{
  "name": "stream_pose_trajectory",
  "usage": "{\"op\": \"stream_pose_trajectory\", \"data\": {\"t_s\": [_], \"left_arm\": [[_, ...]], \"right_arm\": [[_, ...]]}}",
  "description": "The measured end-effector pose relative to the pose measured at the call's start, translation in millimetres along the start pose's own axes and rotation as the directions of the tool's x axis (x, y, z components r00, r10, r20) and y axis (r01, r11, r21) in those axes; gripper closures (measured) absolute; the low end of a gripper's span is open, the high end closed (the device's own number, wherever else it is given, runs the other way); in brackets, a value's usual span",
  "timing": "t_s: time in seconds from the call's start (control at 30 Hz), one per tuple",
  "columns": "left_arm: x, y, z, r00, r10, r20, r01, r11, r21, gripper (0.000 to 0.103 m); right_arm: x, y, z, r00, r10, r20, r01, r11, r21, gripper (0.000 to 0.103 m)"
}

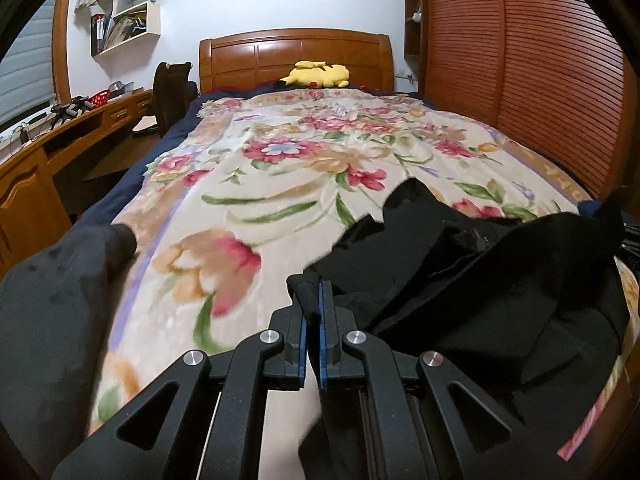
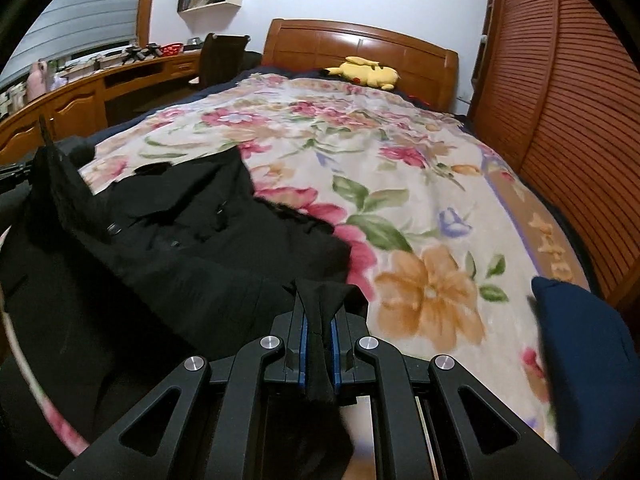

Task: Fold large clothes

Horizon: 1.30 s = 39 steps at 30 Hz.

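**Left wrist and right wrist views: both tools clamped on black garment over floral bed**

Left wrist view, nearest: left tool (image 1: pixel 311 292) closed tight, blue pads almost together, a pinch of black fabric caught between the tips. That fabric belongs to the black garment (image 1: pixel 480 280), which spreads to the right of the tool across the near end of the bed, rumpled, with a flap standing up at its far right. Dark grey cloth (image 1: pixel 52 320) fills the near left edge, blurred; cannot tell what it is.

Right wrist view, nearest: right tool (image 2: pixel 319 300) closed narrow on a strip of the same black garment (image 2: pixel 168 240), the strip running back between the pads and hanging below them. Garment lies left of this tool, buttons visible along its front, one corner lifted up at far left. Navy cloth (image 2: pixel 584 360) sits at near right, blurred.

Under the garment: floral blanket (image 1: pixel 280 152) covering the bed, over a dark blue sheet showing at the edges.

Farther: yellow plush toy (image 1: pixel 316 75) lying at the head of the bed against the wooden headboard (image 1: pixel 296 50). Wooden table (image 1: pixel 36 160) runs along the left wall, dark chair (image 1: pixel 168 96) beside it. White wall shelves (image 1: pixel 128 16) with books above. Slatted wooden wardrobe door (image 1: pixel 532 80) on the right.
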<state>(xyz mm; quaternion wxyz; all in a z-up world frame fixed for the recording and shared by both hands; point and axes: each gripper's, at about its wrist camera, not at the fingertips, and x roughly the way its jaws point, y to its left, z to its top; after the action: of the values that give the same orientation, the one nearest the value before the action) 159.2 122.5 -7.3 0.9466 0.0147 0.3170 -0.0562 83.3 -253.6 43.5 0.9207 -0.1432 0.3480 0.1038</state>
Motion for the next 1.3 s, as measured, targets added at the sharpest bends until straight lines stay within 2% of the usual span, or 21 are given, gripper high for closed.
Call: {"op": "stream_pose_trajectory", "data": {"t_s": [0.3,0.47,0.63,0.77,0.87,0.9,0.93,0.97,1.0,1.03,1.07,1.1,1.13,1.3], "left_arm": [[52,3,58,0.997,0.067,0.026,-0.067,0.997,0.024,0.098],[91,9,61,0.996,0.087,-0.006,-0.086,0.996,0.016,0.098],[117,20,64,0.995,0.093,-0.027,-0.093,0.996,-0.008,0.098],[126,21,63,0.995,0.085,-0.048,-0.086,0.996,-0.006,0.098],[121,22,64,0.996,0.075,-0.049,-0.075,0.997,-0.009,0.095],[117,22,63,0.997,0.068,-0.045,-0.069,0.998,-0.013,0.093],[113,22,63,0.997,0.064,-0.044,-0.065,0.998,-0.018,0.083],[111,22,63,0.997,0.062,-0.043,-0.063,0.998,-0.023,0.066],[104,23,62,0.998,0.052,-0.031,-0.053,0.998,-0.032,0.06],[100,23,62,0.999,0.042,-0.024,-0.043,0.999,-0.033,0.052],[94,23,62,0.999,0.034,-0.019,-0.035,0.999,-0.032,0.039],[87,21,61,1.0,0.022,-0.012,-0.022,0.999,-0.031,0.032],[80,21,60,1.0,0.011,-0.004,-0.011,0.999,-0.031,0.022],[45,16,44,1.0,-0.027,0.013,0.027,0.999,-0.026,0.021]], "right_arm": [[77,-7,76,0.999,-0.049,0.016,0.048,0.998,0.044,0.095],[116,0,105,0.998,-0.069,0.011,0.068,0.997,0.042,0.095],[158,-4,111,0.995,-0.095,-0.005,0.095,0.994,0.044,0.095],[170,-4,106,0.995,-0.091,-0.039,0.093,0.993,0.066,0.094],[171,-3,104,0.994,-0.091,-0.062,0.095,0.993,0.067,0.091],[169,-4,106,0.994,-0.09,-0.063,0.095,0.993,0.077,0.089],[166,-5,108,0.995,-0.087,-0.059,0.092,0.992,0.086,0.086],[161,-6,109,0.995,-0.085,-0.048,0.089,0.991,0.095,0.083],[156,-7,111,0.995,-0.096,-0.032,0.099,0.99,0.099,0.067],[148,-7,113,0.994,-0.112,-0.011,0.112,0.988,0.105,0.045],[139,-9,114,0.993,-0.12,0.016,0.118,0.986,0.118,0.036],[130,-11,115,0.992,-0.12,0.04,0.113,0.984,0.135,0.026],[121,-13,115,0.992,-0.117,0.055,0.108,0.983,0.148,0.024],[95,-2,99,0.995,-0.092,0.04,0.088,0.992,0.09,0.024]]}}
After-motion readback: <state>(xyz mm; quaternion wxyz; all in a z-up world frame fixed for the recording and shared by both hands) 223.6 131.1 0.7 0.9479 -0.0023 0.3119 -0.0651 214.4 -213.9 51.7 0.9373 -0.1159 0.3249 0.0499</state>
